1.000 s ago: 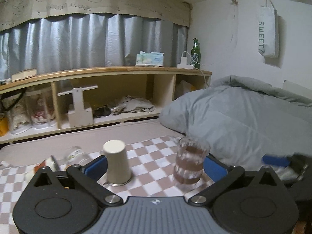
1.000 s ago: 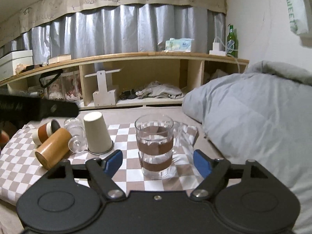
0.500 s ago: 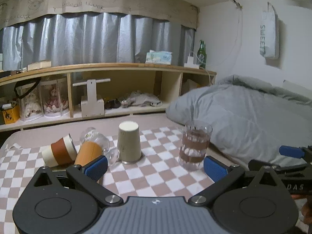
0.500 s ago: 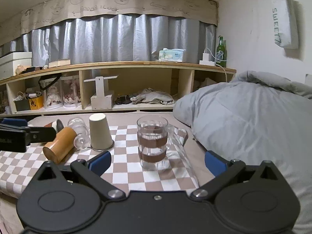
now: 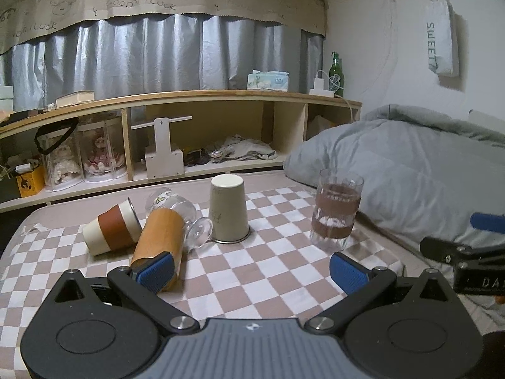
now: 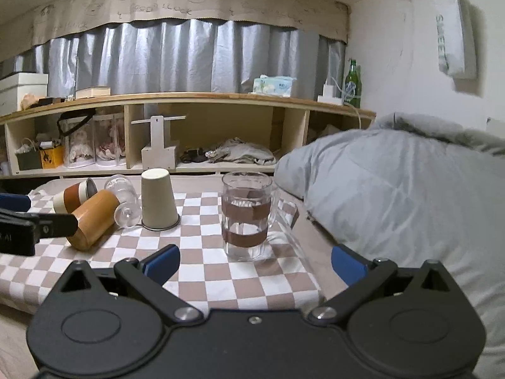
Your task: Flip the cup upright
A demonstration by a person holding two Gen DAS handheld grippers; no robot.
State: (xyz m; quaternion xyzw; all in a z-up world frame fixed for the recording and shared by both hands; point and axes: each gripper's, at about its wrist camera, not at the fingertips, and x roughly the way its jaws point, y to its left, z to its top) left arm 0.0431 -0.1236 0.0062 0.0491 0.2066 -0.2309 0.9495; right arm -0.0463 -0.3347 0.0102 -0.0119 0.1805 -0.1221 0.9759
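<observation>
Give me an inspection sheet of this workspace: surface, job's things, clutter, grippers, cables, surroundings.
Surface: checkered cloth spread over a bed.
Job's things: beige cup stands upside down; brown-banded cup, bamboo cup and stemmed glass lie on their sides; glass mug stands upright.
Clutter: nothing seen beyond the cups on the cloth.
Grippers: left gripper open, empty, short of the cups; right gripper open, empty, in front of the mug.
Cables: white charger cable hangs off the shelf top.
Surroundings: wooden shelf, tissue pack, green bottle, grey duvet, curtain.
</observation>
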